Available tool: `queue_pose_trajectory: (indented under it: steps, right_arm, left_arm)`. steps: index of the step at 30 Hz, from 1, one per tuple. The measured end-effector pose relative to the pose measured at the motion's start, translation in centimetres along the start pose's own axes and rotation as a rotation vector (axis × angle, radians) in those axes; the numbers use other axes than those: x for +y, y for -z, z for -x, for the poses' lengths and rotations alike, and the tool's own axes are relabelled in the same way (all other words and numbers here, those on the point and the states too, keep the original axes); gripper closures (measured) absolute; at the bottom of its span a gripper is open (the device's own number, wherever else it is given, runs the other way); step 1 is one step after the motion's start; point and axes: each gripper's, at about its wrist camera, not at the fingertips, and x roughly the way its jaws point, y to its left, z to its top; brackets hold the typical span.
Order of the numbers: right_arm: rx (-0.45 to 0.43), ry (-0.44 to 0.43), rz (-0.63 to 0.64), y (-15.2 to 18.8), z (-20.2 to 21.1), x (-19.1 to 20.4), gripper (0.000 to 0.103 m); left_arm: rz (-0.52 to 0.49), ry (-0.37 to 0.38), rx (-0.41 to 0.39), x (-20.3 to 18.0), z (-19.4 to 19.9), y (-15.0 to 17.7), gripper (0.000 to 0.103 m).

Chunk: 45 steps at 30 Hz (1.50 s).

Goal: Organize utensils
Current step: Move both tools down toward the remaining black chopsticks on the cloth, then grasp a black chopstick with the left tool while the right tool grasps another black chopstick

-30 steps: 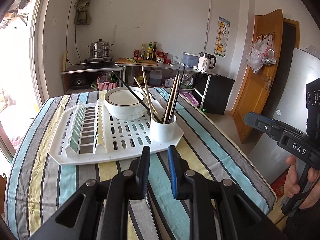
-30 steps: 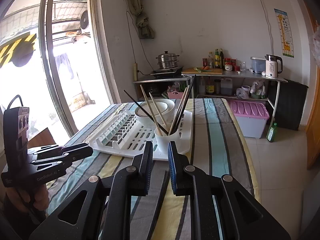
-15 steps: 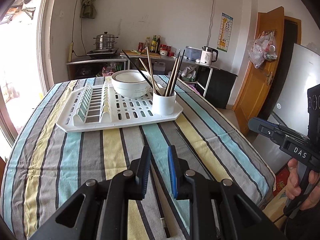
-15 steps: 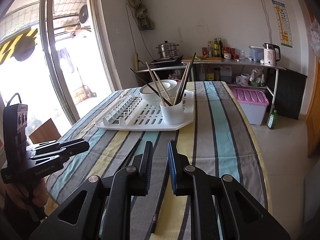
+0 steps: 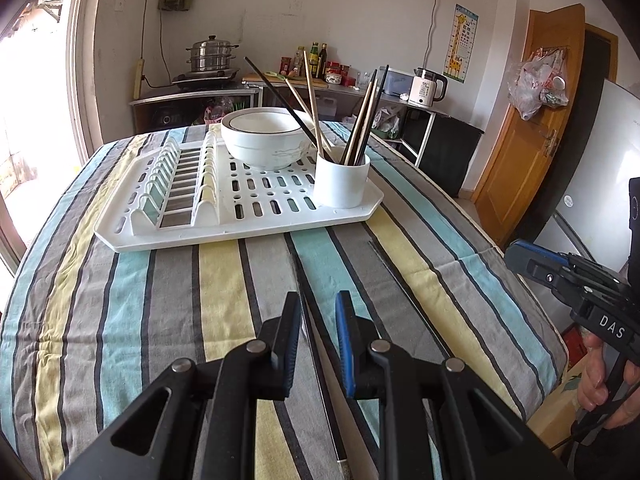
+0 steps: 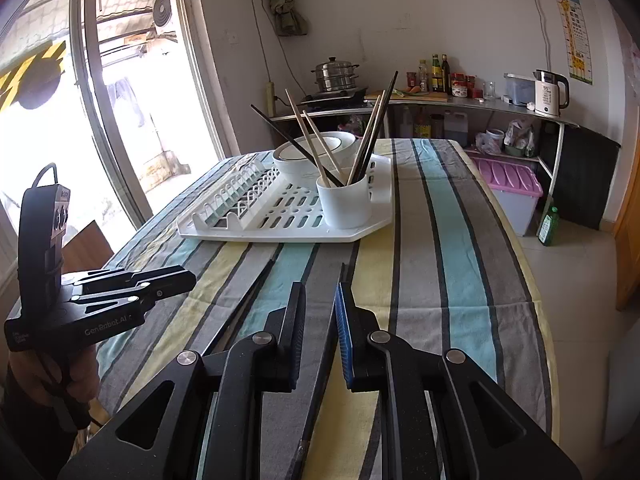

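Observation:
A white cup (image 5: 341, 183) holding several black and wooden chopsticks (image 5: 362, 118) stands at the right front corner of a white drying rack (image 5: 224, 224); it also shows in the right wrist view (image 6: 346, 202). Two dark chopsticks lie loose on the striped cloth: one (image 5: 320, 364) runs under my left gripper (image 5: 318, 308), the other (image 5: 404, 280) lies to its right. In the right wrist view they are the left chopstick (image 6: 240, 308) and the one (image 6: 320, 364) under my right gripper (image 6: 320, 300). Both grippers are open and empty, hovering above the cloth.
A white bowl (image 5: 266, 136) sits on the rack behind the cup. The table's right edge (image 5: 520, 280) drops to the floor. A pink-lidded bin (image 6: 512, 184), shelves with bottles and a kettle (image 6: 550, 92) stand beyond the table.
Both grippers have drawn back from the rack toward the table's near end. The loose chopsticks on the cloth have come into view beneath them.

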Motion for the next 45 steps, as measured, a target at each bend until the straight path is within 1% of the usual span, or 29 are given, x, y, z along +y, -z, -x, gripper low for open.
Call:
queue_pose_trajectory:
  steps: [10, 16, 23, 30, 34, 36, 39, 43, 45]
  right_arm:
    - [0.089, 0.000, -0.005, -0.6, -4.5, -1.1, 0.087]
    - [0.123, 0.000, 0.001, -1.0, -6.4, -1.2, 0.087]
    - [0.164, -0.002, 0.008, -1.3, -8.5, -1.6, 0.087]
    - [0.201, -0.006, 0.017, -1.6, -10.5, -1.6, 0.087]
    - [0.227, -0.002, 0.030, -1.9, -11.8, -1.4, 0.087]
    - [0.242, 0.002, 0.037, -2.0, -12.5, -1.3, 0.087]
    - [0.266, 0.018, 0.051, -2.0, -13.5, -1.1, 0.087]
    - [0.300, 0.044, 0.064, -1.9, -14.6, -0.9, 0.087]
    - [0.298, 0.054, 0.075, -2.0, -14.7, -0.8, 0.087]
  left_arm:
    - [0.007, -0.022, 0.156, 1.2, -6.5, -1.6, 0.084]
    - [0.015, -0.028, 0.200, 1.4, -9.0, -2.3, 0.084]
    - [0.005, -0.041, 0.231, 1.0, -10.8, -2.7, 0.084]
    - [-0.036, -0.073, 0.219, 0.3, -11.2, -3.0, 0.084]
    - [-0.047, -0.097, 0.219, 0.3, -11.3, -3.2, 0.093]
    - [-0.038, -0.095, 0.221, 0.5, -11.3, -3.3, 0.097]
    - [-0.024, -0.080, 0.226, 0.9, -11.3, -3.4, 0.097]
    - [-0.028, -0.080, 0.228, 0.9, -11.3, -3.4, 0.097]
    - [-0.028, -0.078, 0.229, 1.0, -11.3, -3.4, 0.097]
